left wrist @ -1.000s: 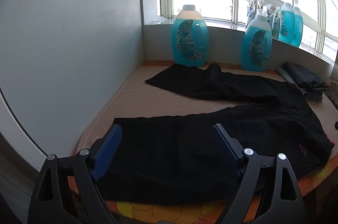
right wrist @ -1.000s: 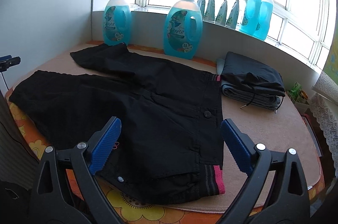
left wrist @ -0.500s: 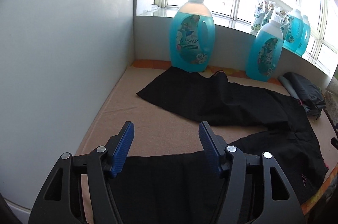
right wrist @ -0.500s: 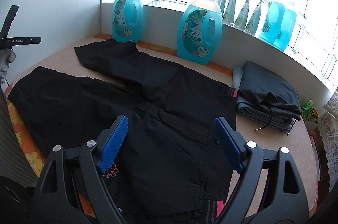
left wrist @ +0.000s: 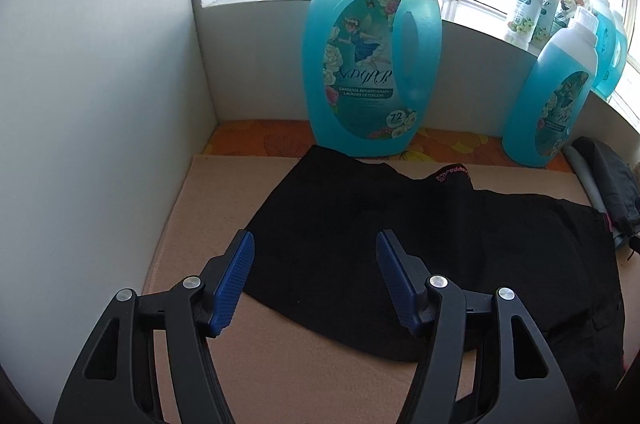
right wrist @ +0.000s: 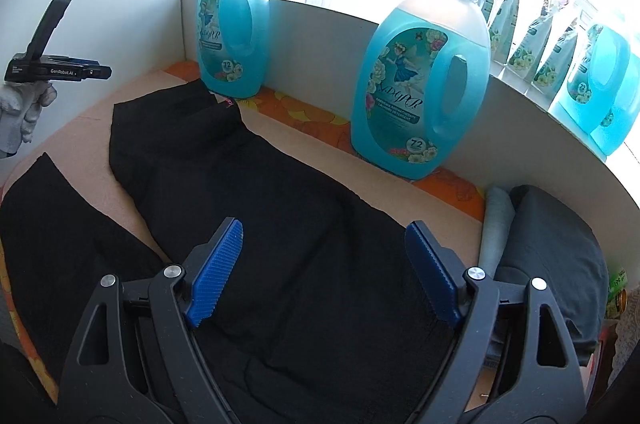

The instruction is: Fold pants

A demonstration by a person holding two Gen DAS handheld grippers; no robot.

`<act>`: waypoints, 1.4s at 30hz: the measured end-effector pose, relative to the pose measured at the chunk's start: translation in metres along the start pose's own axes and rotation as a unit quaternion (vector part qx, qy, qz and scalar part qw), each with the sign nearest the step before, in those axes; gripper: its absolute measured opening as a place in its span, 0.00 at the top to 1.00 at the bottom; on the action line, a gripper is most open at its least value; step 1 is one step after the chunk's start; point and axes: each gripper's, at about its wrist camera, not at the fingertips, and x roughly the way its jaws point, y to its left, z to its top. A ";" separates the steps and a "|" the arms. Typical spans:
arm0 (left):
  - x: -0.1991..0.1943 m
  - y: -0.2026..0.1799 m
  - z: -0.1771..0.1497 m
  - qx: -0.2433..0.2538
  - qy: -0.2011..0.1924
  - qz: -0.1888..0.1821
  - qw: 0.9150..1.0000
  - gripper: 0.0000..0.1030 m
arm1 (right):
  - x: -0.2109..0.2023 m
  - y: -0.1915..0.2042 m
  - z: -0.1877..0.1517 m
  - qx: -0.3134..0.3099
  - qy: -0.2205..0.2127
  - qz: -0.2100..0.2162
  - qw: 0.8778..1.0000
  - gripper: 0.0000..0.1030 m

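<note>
Black pants lie spread flat on the beige mat, legs pointing left toward the white wall. The far leg's hem lies in front of a blue detergent bottle. My left gripper is open and empty, hovering over that far leg's hem end. It also shows in the right wrist view, held by a gloved hand above the mat's left side. My right gripper is open and empty, above the upper part of the far leg near the pants' seat. The near leg lies at lower left.
Two large blue detergent bottles stand at the mat's back edge, with more bottles and pouches on the windowsill. A stack of folded dark clothes sits at the right. A white wall borders the left side.
Both grippers moved forward from the table's front edge, across the near leg, to the far leg. The left one went toward the hem by the wall. Both stayed open.
</note>
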 end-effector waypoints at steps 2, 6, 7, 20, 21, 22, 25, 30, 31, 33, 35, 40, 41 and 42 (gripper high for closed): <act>0.026 0.002 0.008 -0.010 0.023 -0.018 1.000 0.39 | 0.034 -0.009 0.008 0.008 0.027 0.021 0.999 0.16; 0.069 0.003 0.020 -0.003 0.049 -0.008 0.999 0.39 | 0.094 -0.022 0.013 0.003 0.074 0.034 0.997 0.16; 0.078 0.005 0.023 -0.003 0.055 -0.010 0.998 0.39 | 0.108 -0.025 0.013 0.005 0.085 0.039 0.996 0.16; 0.155 0.020 0.036 -0.010 0.096 -0.006 0.995 0.26 | 0.187 -0.037 0.021 0.019 0.114 0.097 0.989 0.14; 0.155 0.019 0.036 -0.004 0.089 -0.002 0.996 0.23 | 0.187 -0.036 0.021 0.017 0.112 0.099 0.989 0.14; 0.155 0.017 0.035 0.001 0.088 0.000 0.996 0.22 | 0.187 -0.034 0.021 0.014 0.111 0.099 0.989 0.14; 0.155 0.013 0.033 0.004 0.070 0.004 0.998 0.21 | 0.188 -0.029 0.022 0.005 0.104 0.105 0.989 0.14; 0.146 0.003 0.028 0.022 0.045 -0.005 0.999 0.51 | 0.181 -0.021 0.021 0.000 0.091 0.110 0.990 0.25; 0.144 0.000 0.027 0.026 0.042 -0.008 0.999 0.63 | 0.180 -0.020 0.020 -0.001 0.090 0.111 0.990 0.30; 0.140 -0.007 0.026 0.037 0.039 -0.011 0.998 0.79 | 0.174 -0.014 0.020 -0.009 0.086 0.115 0.990 0.46; 0.137 -0.013 0.025 0.042 0.037 -0.007 0.998 0.89 | 0.168 -0.007 0.019 -0.017 0.085 0.114 0.990 0.63; 0.126 -0.012 0.025 0.017 0.037 -0.014 0.999 0.95 | 0.151 -0.001 0.016 -0.020 0.077 0.100 0.992 0.90; 0.122 -0.011 0.025 0.012 0.036 -0.017 0.999 0.95 | 0.146 -0.002 0.015 -0.016 0.072 0.099 0.992 0.90; 0.118 -0.009 0.026 0.009 0.033 -0.018 0.999 0.95 | 0.139 -0.004 0.014 -0.012 0.066 0.099 0.993 0.91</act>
